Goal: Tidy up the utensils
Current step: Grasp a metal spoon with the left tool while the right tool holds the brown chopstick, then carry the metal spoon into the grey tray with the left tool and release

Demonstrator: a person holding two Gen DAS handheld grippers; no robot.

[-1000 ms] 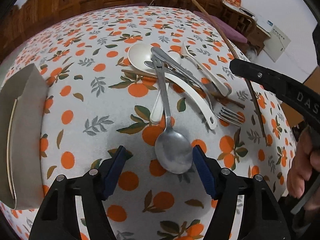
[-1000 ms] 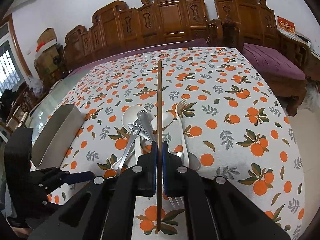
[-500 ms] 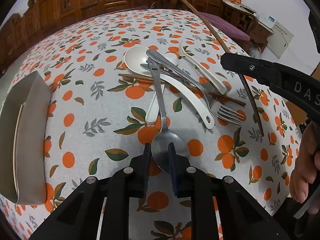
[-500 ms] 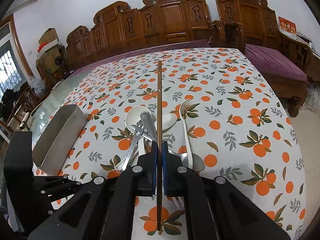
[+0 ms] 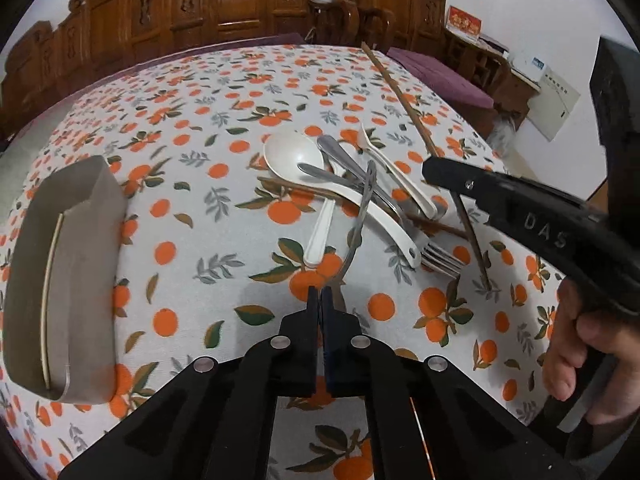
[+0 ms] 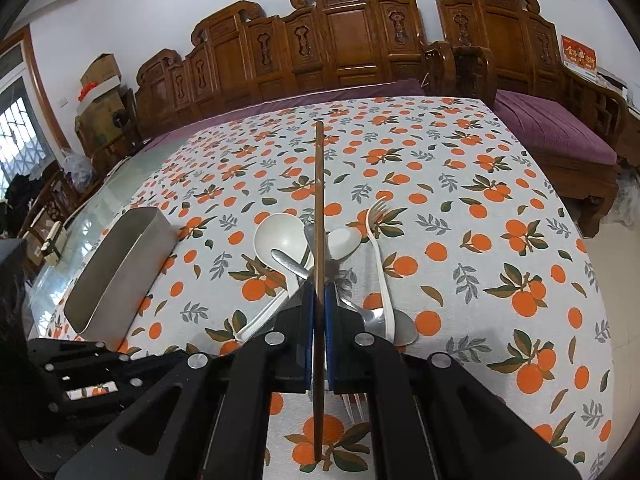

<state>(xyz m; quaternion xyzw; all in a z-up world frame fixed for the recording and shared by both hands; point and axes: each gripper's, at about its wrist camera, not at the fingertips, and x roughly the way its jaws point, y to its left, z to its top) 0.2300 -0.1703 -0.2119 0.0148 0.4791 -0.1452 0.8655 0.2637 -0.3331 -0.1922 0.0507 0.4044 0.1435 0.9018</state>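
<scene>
My left gripper (image 5: 323, 300) is shut on the bowl of a metal spoon (image 5: 362, 216). The spoon is raised off the cloth, and its handle slants up over the pile of utensils. In the pile lie a white ladle spoon (image 5: 288, 152), a white fork (image 5: 396, 172), a metal fork (image 5: 440, 256) and a brown chopstick (image 5: 436, 226). My right gripper (image 6: 318, 296) is shut on a long brown chopstick (image 6: 319, 200) that hangs just above the pile. It also shows at the right of the left wrist view as the right gripper (image 5: 434, 170).
A grey oblong container (image 5: 80, 240) stands at the left of the table with a pale chopstick (image 5: 52, 288) inside; the container (image 6: 120, 272) also shows in the right wrist view. An orange-print cloth (image 6: 480, 240) covers the table. Carved wooden benches (image 6: 352, 48) line the far side.
The left jaws have closed on the metal spoon's bowl and lifted it, so the spoon has tipped on edge. The right gripper and its chopstick have kept still.
</scene>
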